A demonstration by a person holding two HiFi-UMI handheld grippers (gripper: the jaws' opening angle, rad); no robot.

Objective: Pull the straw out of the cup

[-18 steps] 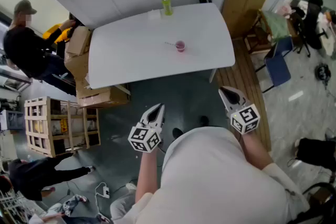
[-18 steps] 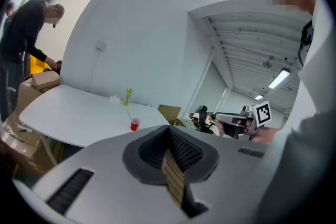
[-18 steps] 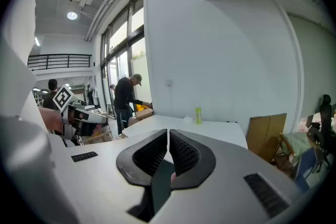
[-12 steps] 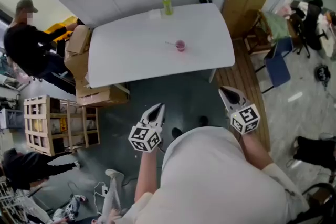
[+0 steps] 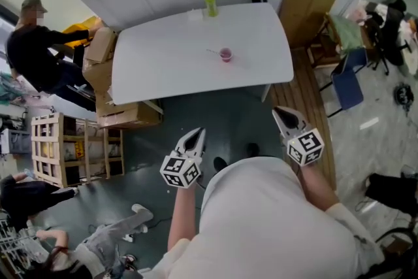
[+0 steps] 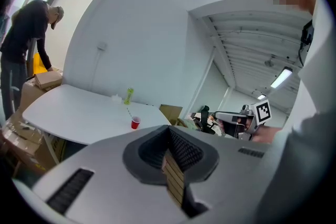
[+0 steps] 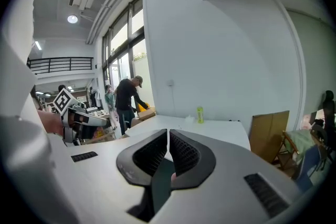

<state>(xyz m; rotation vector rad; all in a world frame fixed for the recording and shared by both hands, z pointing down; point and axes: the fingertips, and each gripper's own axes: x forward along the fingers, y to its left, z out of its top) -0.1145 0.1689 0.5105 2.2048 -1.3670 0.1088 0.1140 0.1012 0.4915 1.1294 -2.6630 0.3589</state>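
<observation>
- Almost nothing that bears on the task has changed in the last moment. The left claw (image 5: 196, 135) and right claw (image 5: 283, 116) hang where they were, close to the person's body, both aimed at the far table (image 5: 150, 75).
- The left claw's jaws are pressed together with nothing between them. The right claw's jaws are also closed, with only a hairline slit at the tips, and they hold nothing.
- The cup (image 5: 225, 54) stands near the middle of the table, well apart from both claws. The straw (image 5: 212, 51) is still in it, leaning out to the left.
- A bottle (image 5: 210, 5) stands at the table's far edge, apart from the cup.
- The only movement is in the background: the head view has drifted slightly, and bystanders (image 5: 98, 245) at the near left have shifted across the floor.
- By my reading the task has not begun. The person has yet to close the distance to the table, and a claw will have to open before it can take the straw, probably while the other steadies the cup.
</observation>
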